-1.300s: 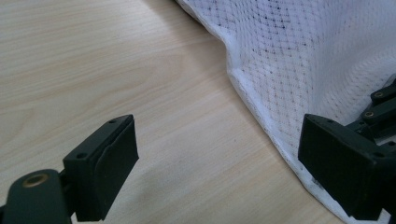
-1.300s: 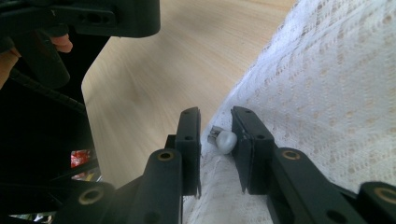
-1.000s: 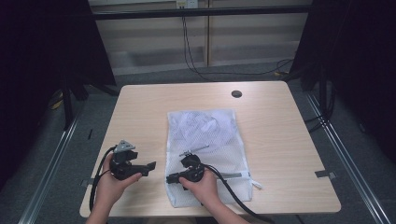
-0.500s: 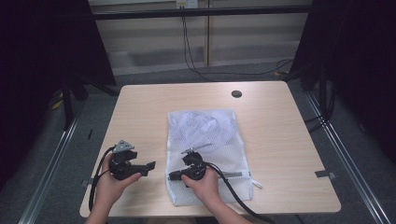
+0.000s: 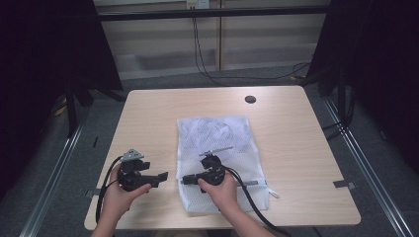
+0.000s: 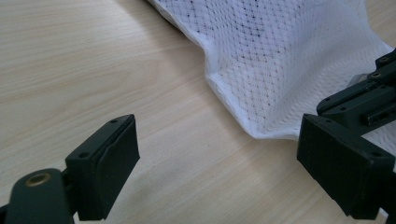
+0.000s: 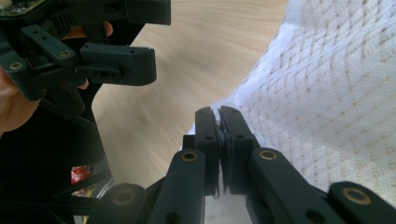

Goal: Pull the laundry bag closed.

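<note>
Mesh bag (image 5: 222, 148) lies flat near the middle of the table (image 5: 296, 148), its zip end toward the bottom of the high view. At lower left of that view your left gripper (image 5: 157, 177) waits just off the bag's left edge, low over bare wood; its own view shows the jaws spread wide with nothing between them and the bag's hem rising at upper right. Moving right, your right gripper (image 5: 187, 179) points left at the bag's left edge. In the right gripper view (image 7: 219, 122) its jaws have just been closing and now stand pressed together on the white hem, which peeks out between the pads.

You look to be at the pinch-and-lift step, likely to open or fold the bag. Next, raise the pinched edge gently so it stays clamped, then bring the left gripper in to take the edge alongside.
</note>
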The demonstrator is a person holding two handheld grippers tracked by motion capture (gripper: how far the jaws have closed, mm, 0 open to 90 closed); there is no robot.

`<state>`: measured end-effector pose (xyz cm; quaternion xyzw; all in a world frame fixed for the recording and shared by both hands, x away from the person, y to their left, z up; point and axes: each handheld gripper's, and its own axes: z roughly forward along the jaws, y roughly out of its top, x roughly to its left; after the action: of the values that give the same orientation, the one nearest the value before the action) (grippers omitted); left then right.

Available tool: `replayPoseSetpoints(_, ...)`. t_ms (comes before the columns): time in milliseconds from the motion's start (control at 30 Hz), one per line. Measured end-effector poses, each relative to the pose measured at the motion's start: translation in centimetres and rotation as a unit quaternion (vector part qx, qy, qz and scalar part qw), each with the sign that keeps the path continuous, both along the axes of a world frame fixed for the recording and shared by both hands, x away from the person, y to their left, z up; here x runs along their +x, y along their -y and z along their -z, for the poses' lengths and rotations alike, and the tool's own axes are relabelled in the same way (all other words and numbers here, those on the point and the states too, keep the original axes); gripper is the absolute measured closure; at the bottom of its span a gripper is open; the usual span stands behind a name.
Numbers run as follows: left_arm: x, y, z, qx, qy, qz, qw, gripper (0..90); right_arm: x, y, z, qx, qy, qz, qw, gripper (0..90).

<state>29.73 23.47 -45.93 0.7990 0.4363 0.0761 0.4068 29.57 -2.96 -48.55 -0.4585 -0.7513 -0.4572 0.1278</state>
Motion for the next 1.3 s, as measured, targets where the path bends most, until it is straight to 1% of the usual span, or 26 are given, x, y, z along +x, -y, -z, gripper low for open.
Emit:
replayPoseSetpoints(67,0.0,0.1,0.0,-0.003,-0.007,0.006,1.0000,12.7,0.0,0.2,-0.2,0.005,-0.001,0.006,1.0000,87.1)
replayPoseSetpoints(100,0.0,0.1,0.0,-0.003,-0.007,0.006,1.0000,12.7,0.0,0.2,-0.2,0.005,-0.001,0.006,1.0000,87.1)
replayPoseSetpoints(167,-0.1,0.2,0.0,-0.014,-0.013,0.010,0.9998,12.7,0.1,0.3,-0.2,0.007,0.001,0.009,0.9999,87.1)
replayPoseSetpoints(200,-0.2,0.2,-0.1,-0.016,-0.016,0.014,0.9996,12.6,0.1,0.3,-0.3,0.010,0.002,0.009,0.9999,87.1)
replayPoseSetpoints(233,-0.3,0.4,-0.1,-0.021,-0.021,0.025,0.9992,12.6,0.2,0.4,-0.3,0.010,0.005,0.012,0.9999,87.1)
replayPoseSetpoints(267,-0.3,0.4,-0.1,-0.021,-0.021,0.025,0.9992,12.6,0.2,0.4,-0.3,0.010,0.005,0.012,0.9999,87.1)
replayPoseSetpoints(300,-0.3,0.4,-0.1,-0.025,-0.026,0.032,0.9988,12.6,0.2,0.5,-0.4,0.012,0.007,0.017,0.9998,87.1)
replayPoseSetpoints(367,-0.5,0.7,0.0,-0.034,-0.036,0.033,0.9982,12.6,0.2,0.6,-0.5,0.012,0.007,0.018,0.9997,87.1)
replayPoseSetpoints(433,-0.6,1.1,0.1,-0.038,-0.048,0.043,0.9972,12.5,0.3,0.7,-0.6,0.015,0.009,0.021,0.9996,87.1)
replayPoseSetpoints(467,-0.7,1.3,0.2,-0.042,-0.053,0.045,0.9967,12.5,0.3,0.7,-0.6,0.015,0.009,0.021,0.9996,87.1)
replayPoseSetpoints(500,-0.7,1.5,0.4,-0.051,-0.062,0.049,0.9955,12.3,0.3,0.7,-0.6,0.014,0.012,0.023,0.9996,87.1)
replayPoseSetpoints(533,-0.7,1.7,0.5,-0.060,-0.064,0.045,0.9951,12.2,0.3,0.7,-0.7,0.015,0.011,0.024,0.9995,87.1)
replayPoseSetpoints(567,-0.7,1.7,0.5,-0.060,-0.064,0.045,0.9951,12.3,0.3,0.7,-0.7,0.015,0.011,0.024,0.9995,87.1)
replayPoseSetpoints(633,-0.6,1.8,0.7,-0.073,-0.070,0.045,0.9938,12.3,0.3,0.8,-0.8,0.015,0.014,0.025,0.9995,87.1)
replayPoseSetpoints(767,-0.6,2.2,0.8,-0.068,-0.072,0.052,0.9937,12.4,0.3,0.9,-1.0,0.013,0.019,0.026,0.9994,87.1)
replayPoseSetpoints(900,-0.5,2.4,0.9,-0.071,-0.074,0.054,0.9933,12.4,0.5,0.9,-1.2,0.015,0.023,0.027,0.9993,87.1)
replayPoseSetpoints(1033,-0.6,2.8,1.0,-0.068,-0.076,0.059,0.9930,13.0,0.5,0.9,-1.5,0.015,0.022,0.026,0.9993,87.1)
replayPoseSetpoints(1100,-0.6,3.3,1.1,-0.077,-0.078,0.067,0.9917,13.3,0.5,0.9,-1.6,0.014,0.025,0.026,0.9993,87.1)
replayPoseSetpoints(1133,-0.6,3.3,1.1,-0.077,-0.078,0.067,0.9917,13.4,0.5,0.9,-1.6,0.014,0.025,0.026,0.9993,87.1)
replayPoseSetpoints(1200,-0.6,3.6,1.1,-0.090,-0.080,0.067,0.9904,13.9,0.5,0.9,-1.7,0.014,0.027,0.026,0.9992,87.1)
replayPoseSetpoints(1233,-0.6,3.6,1.1,-0.090,-0.080,0.067,0.9904,14.5,0.4,0.9,-1.8,0.013,0.028,0.026,0.9992,87.1)
replayPoseSetpoints(1267,-0.5,3.6,1.1,-0.086,-0.079,0.072,0.9906,14.5,0.4,0.9,-1.8,0.013,0.028,0.026,0.9992,87.1)
replayPoseSetpoints(1300,-0.6,3.8,1.2,-0.087,-0.082,0.074,0.9900,15.5,0.4,0.9,-1.8,0.015,0.029,0.027,0.9991,87.1)
